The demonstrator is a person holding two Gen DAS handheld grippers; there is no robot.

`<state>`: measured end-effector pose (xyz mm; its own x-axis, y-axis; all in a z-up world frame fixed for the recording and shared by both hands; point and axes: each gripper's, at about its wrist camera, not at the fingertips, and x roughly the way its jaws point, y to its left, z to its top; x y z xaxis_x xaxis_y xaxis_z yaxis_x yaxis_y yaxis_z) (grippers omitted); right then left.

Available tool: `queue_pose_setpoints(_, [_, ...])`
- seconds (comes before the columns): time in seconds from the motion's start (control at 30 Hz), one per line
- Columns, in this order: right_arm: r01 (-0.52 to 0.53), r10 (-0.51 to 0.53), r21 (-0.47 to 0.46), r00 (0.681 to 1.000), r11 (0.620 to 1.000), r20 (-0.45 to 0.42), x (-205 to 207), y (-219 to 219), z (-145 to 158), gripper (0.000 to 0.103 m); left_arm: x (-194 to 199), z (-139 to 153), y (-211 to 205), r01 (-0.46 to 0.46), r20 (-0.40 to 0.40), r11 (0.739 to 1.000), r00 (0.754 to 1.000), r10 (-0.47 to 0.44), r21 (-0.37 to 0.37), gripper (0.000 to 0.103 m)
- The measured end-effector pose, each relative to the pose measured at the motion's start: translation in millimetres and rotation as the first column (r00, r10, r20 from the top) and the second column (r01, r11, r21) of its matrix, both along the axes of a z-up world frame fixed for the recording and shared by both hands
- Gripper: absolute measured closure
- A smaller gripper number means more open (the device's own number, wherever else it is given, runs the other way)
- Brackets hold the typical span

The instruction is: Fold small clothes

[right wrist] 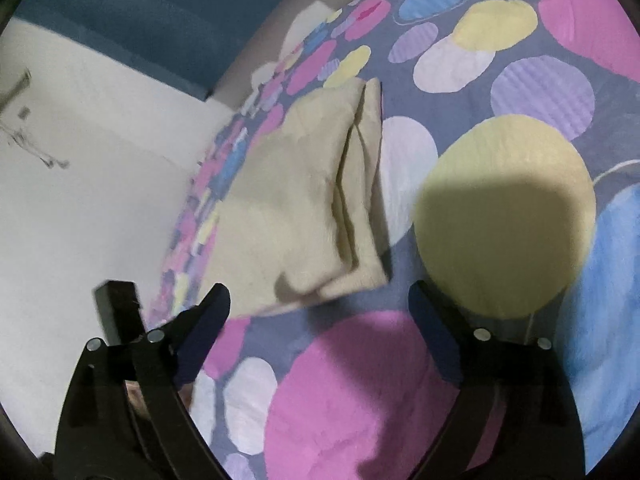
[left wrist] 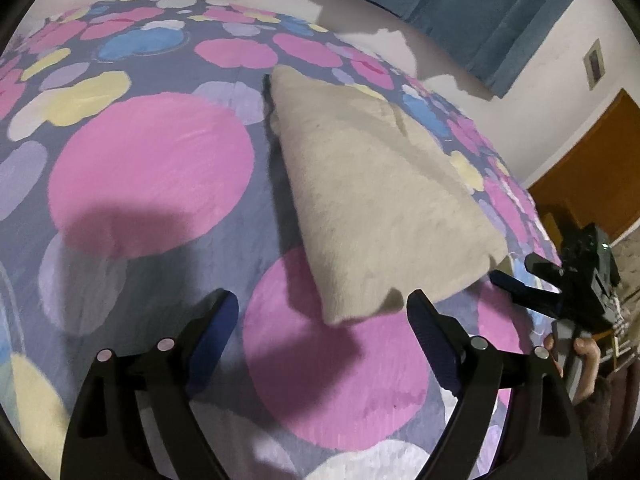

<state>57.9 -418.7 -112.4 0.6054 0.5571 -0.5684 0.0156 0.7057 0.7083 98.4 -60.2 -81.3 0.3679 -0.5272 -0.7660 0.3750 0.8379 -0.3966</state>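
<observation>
A cream fleece garment (left wrist: 376, 200) lies folded into a long wedge on a bedspread (left wrist: 152, 168) with big coloured dots. In the right wrist view the cream garment (right wrist: 304, 208) shows layered folds along its right side. My left gripper (left wrist: 322, 308) stands open just short of the garment's near corner, nothing between its fingers. My right gripper (right wrist: 320, 300) is open too, its jaws wide, just short of the garment's near edge and not touching it. The right gripper (left wrist: 516, 276) also shows at the far right of the left wrist view, held by a hand (left wrist: 584, 364).
The bedspread (right wrist: 500, 220) runs to the bed's edge close beside the garment, with a white wall (right wrist: 88, 200) past it. Blue curtains (left wrist: 472, 4) hang behind the bed. A wooden door (left wrist: 596, 168) stands at the right.
</observation>
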Motion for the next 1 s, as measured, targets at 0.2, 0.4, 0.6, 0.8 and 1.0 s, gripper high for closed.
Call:
queue_pose_setpoints(0.2, [0.023, -0.026, -0.095, 0.999, 0.995, -0.028, -10, 15, 5, 0.012, -9, 3, -3, -0.033, 0.006, 0.993, 0.999, 0.033, 0.114, 0.018])
queue_pose_setpoints(0.4, [0.017, -0.021, -0.308, 1.0, 0.951, -0.011, -22, 47, 21, 0.012, -21, 14, 4, -0.1, 0.059, 0.987, 0.994, 0.093, 0.128, 0.018])
queue_pose_setpoints(0.6, [0.058, -0.034, -0.434, 0.997, 0.899, 0.064, -36, 69, 40, 0.012, -36, 33, 8, -0.177, 0.181, 0.973, 0.972, 0.15, 0.148, 0.018])
queue_pose_setpoints(0.8, [0.108, -0.064, -0.491, 0.992, 0.864, 0.107, -41, 81, 49, 0.012, -45, 49, 10, -0.223, 0.252, 0.963, 0.951, 0.181, 0.151, 0.018])
queue_pose_setpoints(1.0, [0.121, -0.075, -0.495, 0.991, 0.861, 0.113, -43, 79, 49, 0.012, -55, 57, 6, -0.249, 0.332, 0.95, 0.927, 0.176, 0.191, 0.018])
